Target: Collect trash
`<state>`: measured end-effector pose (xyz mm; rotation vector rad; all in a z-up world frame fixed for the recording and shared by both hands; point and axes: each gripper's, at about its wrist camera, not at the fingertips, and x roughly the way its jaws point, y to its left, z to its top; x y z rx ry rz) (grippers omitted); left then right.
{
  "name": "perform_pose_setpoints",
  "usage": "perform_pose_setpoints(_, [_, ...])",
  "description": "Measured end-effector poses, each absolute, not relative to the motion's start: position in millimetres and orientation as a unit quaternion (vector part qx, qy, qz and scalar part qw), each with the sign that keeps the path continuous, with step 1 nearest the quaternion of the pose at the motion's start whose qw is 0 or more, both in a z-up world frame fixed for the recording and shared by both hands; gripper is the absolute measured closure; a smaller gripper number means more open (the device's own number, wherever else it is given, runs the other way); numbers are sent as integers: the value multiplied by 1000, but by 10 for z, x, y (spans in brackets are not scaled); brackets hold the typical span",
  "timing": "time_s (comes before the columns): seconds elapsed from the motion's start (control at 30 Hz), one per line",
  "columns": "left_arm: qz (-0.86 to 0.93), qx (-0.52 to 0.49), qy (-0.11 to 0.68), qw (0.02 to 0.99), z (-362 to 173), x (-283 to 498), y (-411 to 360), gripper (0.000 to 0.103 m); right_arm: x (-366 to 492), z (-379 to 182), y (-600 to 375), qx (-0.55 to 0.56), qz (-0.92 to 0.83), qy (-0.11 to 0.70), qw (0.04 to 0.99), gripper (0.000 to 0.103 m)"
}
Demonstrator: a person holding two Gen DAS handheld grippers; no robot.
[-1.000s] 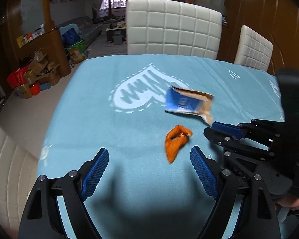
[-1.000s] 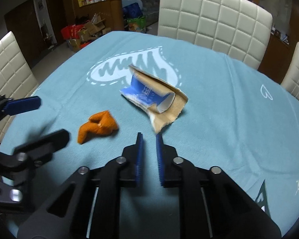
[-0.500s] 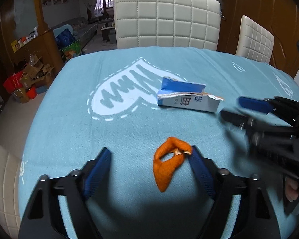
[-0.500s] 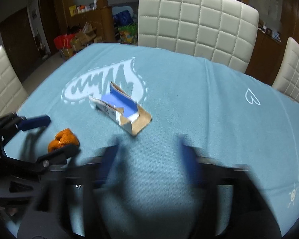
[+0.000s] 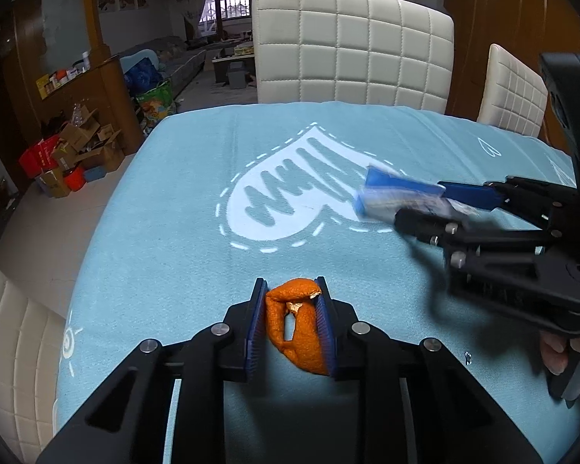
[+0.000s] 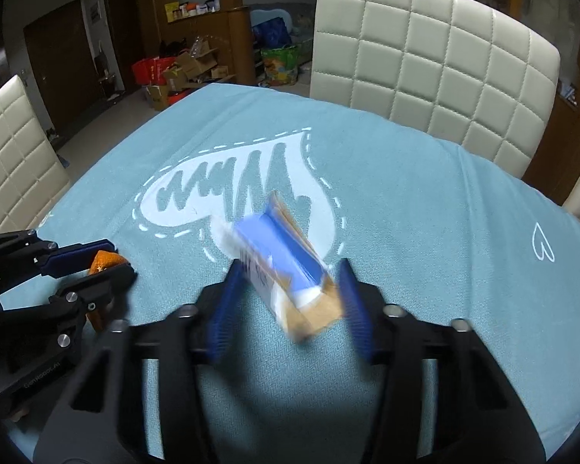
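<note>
A: Left wrist view: the left gripper (image 5: 291, 309) is clamped on the orange peel (image 5: 295, 324), low on the blue tablecloth (image 5: 166, 232). Pickup step; next, I'd say, lift it.

B: Where does it go?

A: No bin shows.

B: Right wrist view?

A: The right gripper (image 6: 286, 301) stands apart, straddling the torn blue carton (image 6: 282, 266). It needs closing. Motion blur hides any contact.

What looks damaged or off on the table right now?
The box between the right gripper's open fingers is torn open, brown inside showing, and lies skewed across the heart print on the tablecloth. The orange peel pinched in the left gripper is curled with a hole. Nothing looks spilled.
</note>
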<state>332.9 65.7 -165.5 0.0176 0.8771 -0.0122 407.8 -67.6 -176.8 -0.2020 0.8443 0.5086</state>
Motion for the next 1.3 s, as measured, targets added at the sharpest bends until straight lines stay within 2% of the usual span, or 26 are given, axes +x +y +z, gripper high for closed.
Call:
perform_pose_setpoints(0.1, [-2, 6, 426, 905, -1654, 3306, 660, 79, 4007, -1761, -675, -94, 250, 402, 876, 66])
perform_pose_setpoints(0.13, [-1, 3, 427, 904, -1652, 3294, 660, 79, 3952, -1750, -679, -91, 253, 404, 874, 75])
perform_pose_setpoints(0.37, [-10, -13, 435, 900, -1540, 3037, 681, 79, 3467, -1663, -763, -70, 265, 427, 862, 76])
perform_pose_setpoints(0.7, [-11, -21, 434, 901, -1234, 2231, 705, 79, 2490, -1393, -713, -71, 302, 449, 838, 76])
perform_pose_setpoints(1.0, [21, -27, 407, 913, -926, 1478, 955, 79, 1746, -936, -363, -111, 346, 396, 843, 76])
perform_pose_setpoints(1.03, [28, -31, 403, 914, -893, 1397, 1010, 79, 1681, -887, -328, -112, 352, 390, 844, 77])
perform_pose_setpoints(1.07, [32, -32, 400, 915, -873, 1331, 1039, 79, 1626, -840, -285, -114, 359, 384, 843, 94])
perform_pose_setpoints(1.2, [56, -40, 388, 919, -766, 1046, 1229, 79, 1424, -731, -97, -127, 378, 371, 839, 95])
perform_pose_setpoints(1.3, [70, -45, 382, 920, -714, 881, 1336, 79, 1269, -672, 51, -133, 396, 359, 835, 100])
